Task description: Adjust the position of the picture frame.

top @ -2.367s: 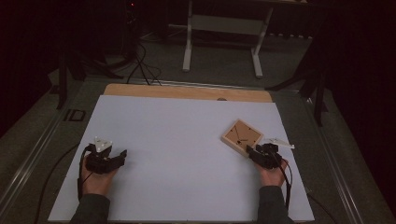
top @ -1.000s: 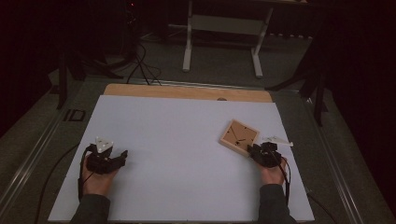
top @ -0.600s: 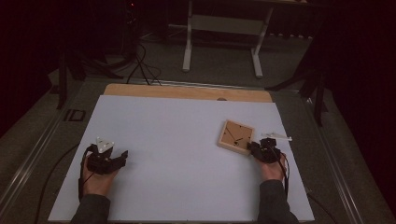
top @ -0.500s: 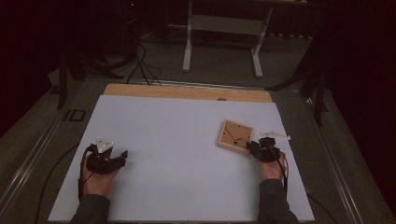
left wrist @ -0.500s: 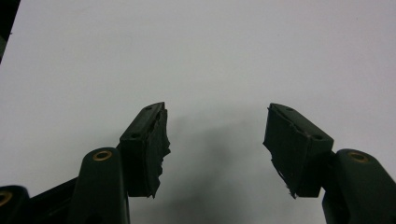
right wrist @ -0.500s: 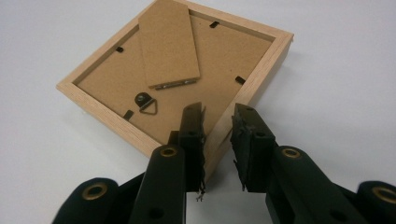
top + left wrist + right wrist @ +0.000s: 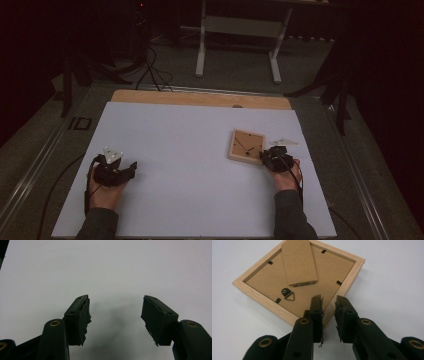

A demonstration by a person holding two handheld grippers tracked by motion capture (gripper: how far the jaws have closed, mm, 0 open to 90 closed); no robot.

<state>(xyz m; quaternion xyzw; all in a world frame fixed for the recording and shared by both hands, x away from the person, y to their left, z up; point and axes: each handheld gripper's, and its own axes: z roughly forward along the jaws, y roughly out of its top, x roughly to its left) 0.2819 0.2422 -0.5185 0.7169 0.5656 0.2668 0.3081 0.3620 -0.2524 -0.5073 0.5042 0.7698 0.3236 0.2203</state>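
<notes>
A small wooden picture frame (image 7: 246,146) lies face down on the white table (image 7: 190,145), right of centre. In the right gripper view the picture frame (image 7: 297,272) shows its cardboard back, a folded stand and a metal hanger ring. My right gripper (image 7: 265,156) sits at the frame's near right side. Its jaws are nearly together, one over the backing and one outside the rim, so the right gripper (image 7: 329,305) is shut on the frame's wooden edge. My left gripper (image 7: 131,168) rests at the table's left, and the left gripper (image 7: 116,308) is open over bare white surface.
A bare wooden strip (image 7: 200,98) runs along the table's far edge. Beyond it stand a white metal stand (image 7: 237,30) and cables (image 7: 150,70) on the dark floor. Metal rails border the table on both sides.
The frame has shifted left and turned from a diamond stance toward square, with the right gripper moving along at its edge. The left gripper has stayed put.
</notes>
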